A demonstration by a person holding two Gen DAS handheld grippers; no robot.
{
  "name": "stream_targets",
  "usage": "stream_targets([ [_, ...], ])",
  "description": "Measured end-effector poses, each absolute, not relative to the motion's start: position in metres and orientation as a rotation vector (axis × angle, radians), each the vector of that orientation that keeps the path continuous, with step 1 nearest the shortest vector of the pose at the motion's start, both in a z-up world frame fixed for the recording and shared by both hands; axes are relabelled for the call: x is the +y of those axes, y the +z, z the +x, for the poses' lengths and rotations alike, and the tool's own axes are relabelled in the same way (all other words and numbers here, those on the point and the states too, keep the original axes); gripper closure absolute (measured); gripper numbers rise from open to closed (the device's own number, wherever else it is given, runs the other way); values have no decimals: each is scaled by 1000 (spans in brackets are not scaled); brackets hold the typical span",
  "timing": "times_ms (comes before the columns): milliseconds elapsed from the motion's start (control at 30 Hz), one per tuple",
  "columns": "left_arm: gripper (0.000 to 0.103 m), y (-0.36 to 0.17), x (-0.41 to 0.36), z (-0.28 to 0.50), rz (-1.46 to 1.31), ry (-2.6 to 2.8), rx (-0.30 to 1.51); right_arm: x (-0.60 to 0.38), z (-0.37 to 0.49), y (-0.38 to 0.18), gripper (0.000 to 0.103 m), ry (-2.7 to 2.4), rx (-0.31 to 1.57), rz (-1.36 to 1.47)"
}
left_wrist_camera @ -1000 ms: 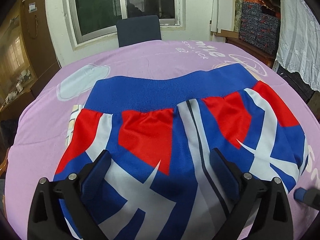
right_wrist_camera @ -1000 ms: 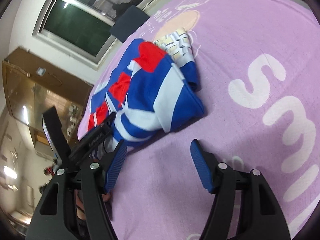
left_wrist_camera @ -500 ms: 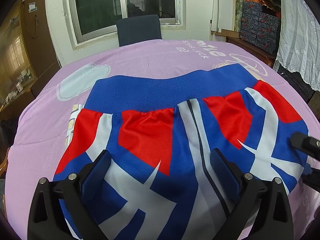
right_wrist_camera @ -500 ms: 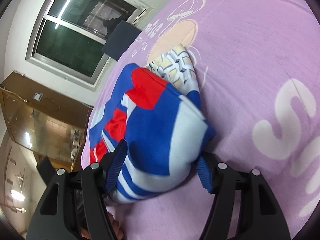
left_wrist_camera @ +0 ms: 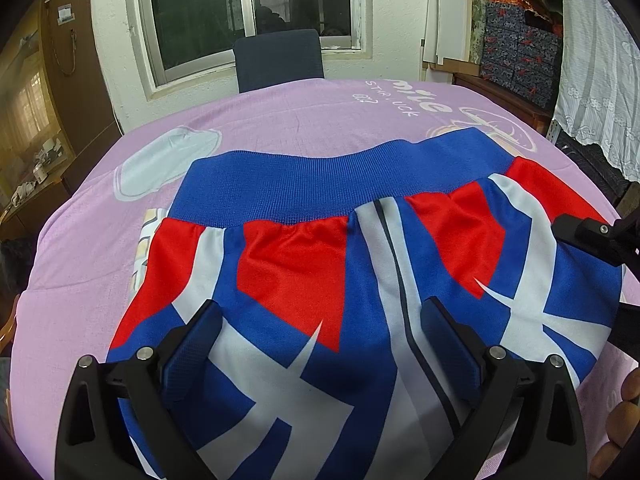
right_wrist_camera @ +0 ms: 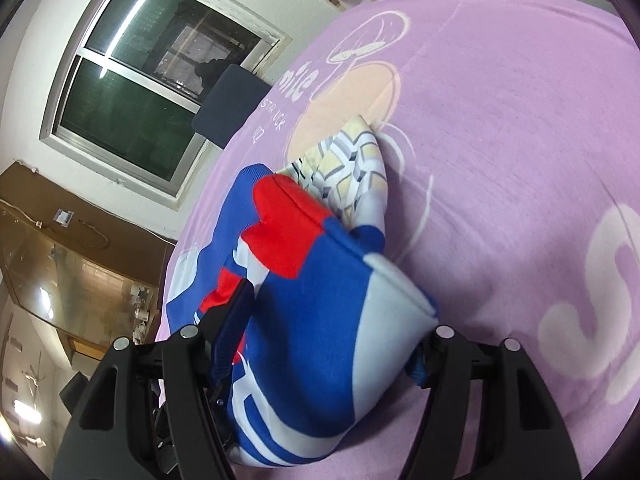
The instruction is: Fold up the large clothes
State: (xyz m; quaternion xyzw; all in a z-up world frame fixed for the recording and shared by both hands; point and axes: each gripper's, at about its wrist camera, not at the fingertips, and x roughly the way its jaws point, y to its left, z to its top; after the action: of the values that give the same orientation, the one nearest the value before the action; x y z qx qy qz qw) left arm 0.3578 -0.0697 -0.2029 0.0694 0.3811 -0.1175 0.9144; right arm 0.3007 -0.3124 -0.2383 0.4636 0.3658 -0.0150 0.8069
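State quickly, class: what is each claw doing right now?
Left claw: open, fingers spread over the red, white and blue garment, gripping nothing.
Right claw: open, fingers either side of the garment's folded end, not yet clamped.

One red, white and blue garment point(left_wrist_camera: 320, 280) lies between the spread jaws of two grippers, the left gripper point(left_wrist_camera: 320, 344) and the right gripper point(right_wrist_camera: 332, 344). One patterned cloth point(right_wrist_camera: 352, 168) shows beyond the right jaws. One lilac printed cover point(left_wrist_camera: 300, 120) lies beneath. Ahead of the left jaws stand one dark chair point(left_wrist_camera: 279, 58) and one window point(left_wrist_camera: 252, 12).
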Motion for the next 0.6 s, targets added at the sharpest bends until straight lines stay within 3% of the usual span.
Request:
stream_targets([
  [433,3,-189,-45,369,96,-167,750,-303,276,-236,44,-23,780,935],
  [600,3,-202,-37,390,0,-200,846,-313,294,-245,64,-39,772,983],
])
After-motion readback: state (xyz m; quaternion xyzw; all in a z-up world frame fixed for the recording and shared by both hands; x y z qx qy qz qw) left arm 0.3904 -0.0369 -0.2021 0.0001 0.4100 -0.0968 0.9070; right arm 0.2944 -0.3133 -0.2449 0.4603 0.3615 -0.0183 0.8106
